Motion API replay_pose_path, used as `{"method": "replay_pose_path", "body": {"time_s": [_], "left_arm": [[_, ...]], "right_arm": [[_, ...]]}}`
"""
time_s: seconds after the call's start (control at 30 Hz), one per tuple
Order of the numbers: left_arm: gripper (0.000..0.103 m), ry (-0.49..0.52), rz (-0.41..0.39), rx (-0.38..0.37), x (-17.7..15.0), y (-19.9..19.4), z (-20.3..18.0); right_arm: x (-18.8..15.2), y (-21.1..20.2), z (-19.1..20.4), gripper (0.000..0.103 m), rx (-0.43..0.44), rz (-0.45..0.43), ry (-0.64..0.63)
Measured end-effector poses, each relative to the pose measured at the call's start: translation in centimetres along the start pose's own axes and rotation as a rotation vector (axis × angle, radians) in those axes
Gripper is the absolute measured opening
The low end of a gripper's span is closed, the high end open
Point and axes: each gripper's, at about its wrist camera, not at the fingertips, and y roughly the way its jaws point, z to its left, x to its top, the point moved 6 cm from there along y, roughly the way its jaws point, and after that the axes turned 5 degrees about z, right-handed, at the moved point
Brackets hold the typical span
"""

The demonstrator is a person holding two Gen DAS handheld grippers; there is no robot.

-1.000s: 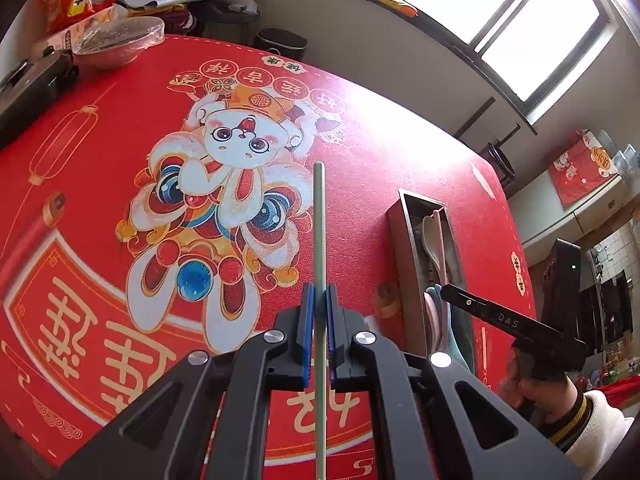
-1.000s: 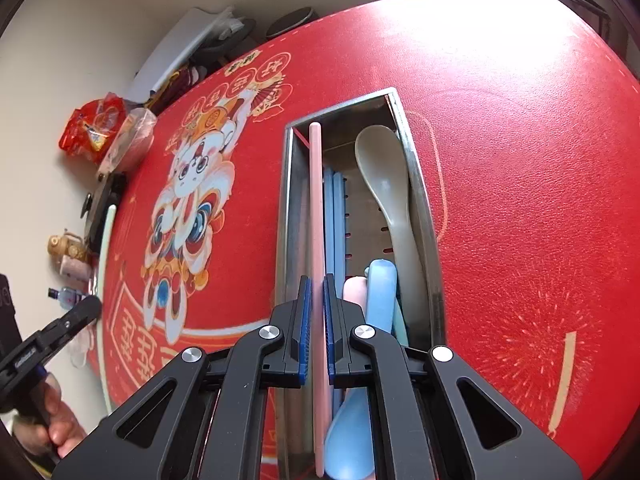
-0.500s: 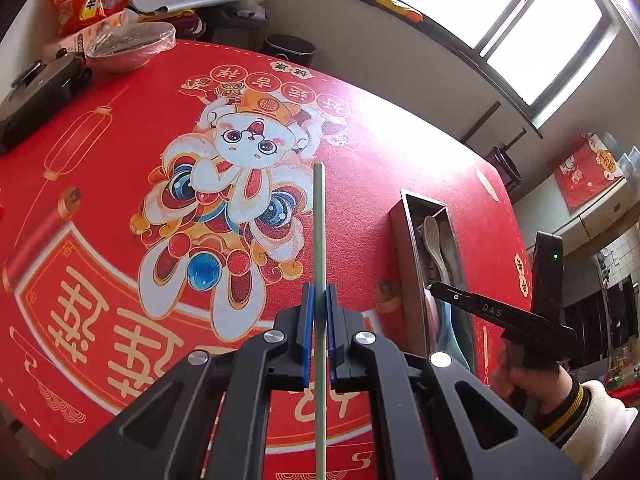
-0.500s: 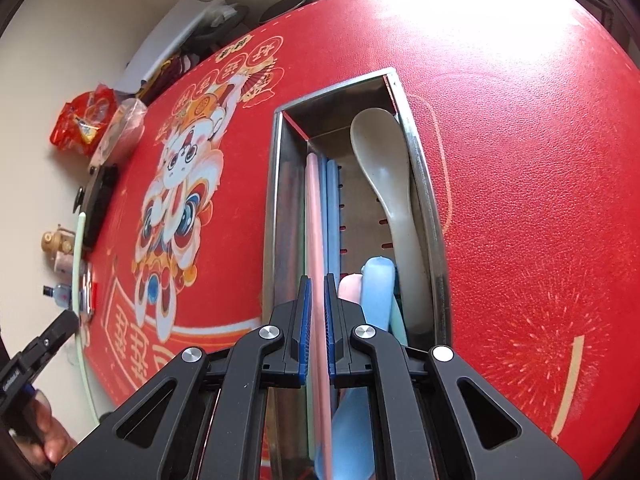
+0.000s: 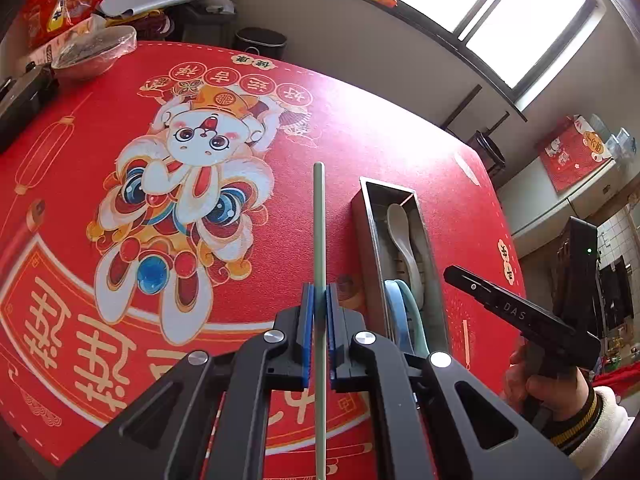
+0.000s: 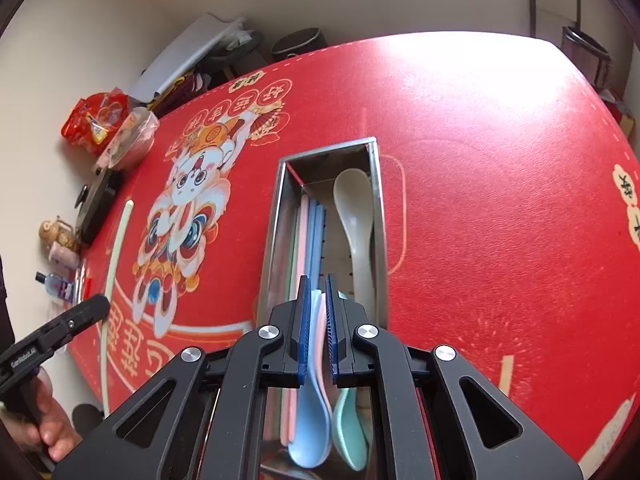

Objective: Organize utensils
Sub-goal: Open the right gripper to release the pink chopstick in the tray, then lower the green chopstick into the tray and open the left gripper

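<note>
I logged the left gripper (image 5: 318, 334) pinching a green chopstick (image 5: 319, 232) just left of the steel utensil tray (image 5: 366, 240), axis parallel to it, while the right gripper (image 6: 316, 328), jaws just parting and empty, hung over the tray.

Left wrist view: looks forward and steeply down along its fingers (image 5: 308, 332), from above the red-covered desk (image 5: 380, 132) toward the window. Right wrist view: same downward tilt, close over the rectangular steel utensil tray (image 6: 276, 216). Shared: tray (image 5: 368, 240), desk.
</note>
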Motion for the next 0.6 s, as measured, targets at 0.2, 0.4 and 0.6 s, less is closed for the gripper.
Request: {"method": "replay_pose_path", "body": {"time_s": [0.2,0.4,0.6], "left_arm": [[0.006,0.029,0.012,-0.029,0.2,1.3,-2.7],[0.006,0.029,0.041,-0.056,0.0,3.5,-5.3],[0.006,0.011,0.072,-0.063,-0.2,6.4,-7.5]], "right_arm": [[0.1,-3.4,-1.7,0.063,-0.035,-0.067,-0.028],[-0.2,-5.9,-4.1,0.087,-0.051,-0.096,-0.003],[-1.1,-7.6,-7.1,0.088,-0.087,-0.096,0.016]]}}
